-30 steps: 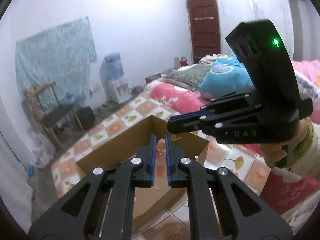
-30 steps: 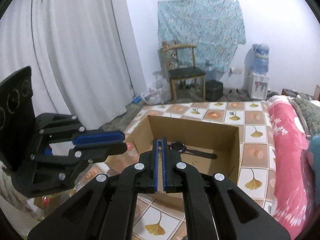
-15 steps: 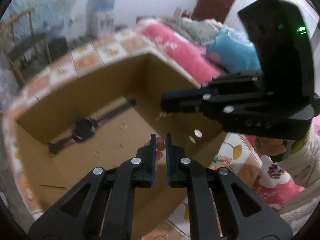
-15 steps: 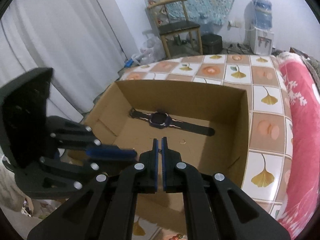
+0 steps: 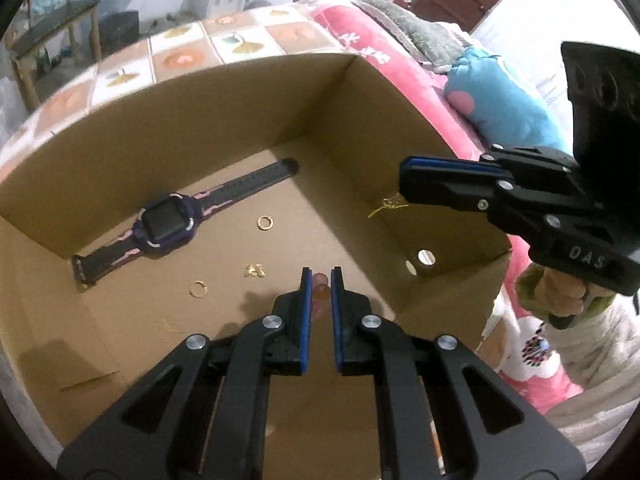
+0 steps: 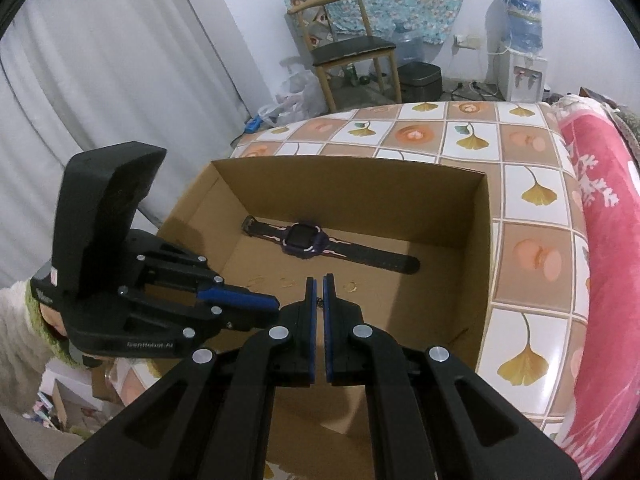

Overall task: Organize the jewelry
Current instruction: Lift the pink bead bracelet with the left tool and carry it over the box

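Two grippers hang over the open cardboard box [image 5: 224, 104], each carrying jewelry. The left gripper [image 5: 319, 280] is clamped on an orange bead piece [image 5: 320, 286]; the right gripper [image 5: 406, 182] has its fingers pressed together on a thin gold chain [image 5: 386, 204] dangling by the side wall. Farther in, on the box floor, lie gold hoops [image 5: 265, 222] and a purple watch [image 5: 168, 230]. Best to lower each piece close to the bare cardboard before letting go, clear of the hoops, so the chain does not tangle.
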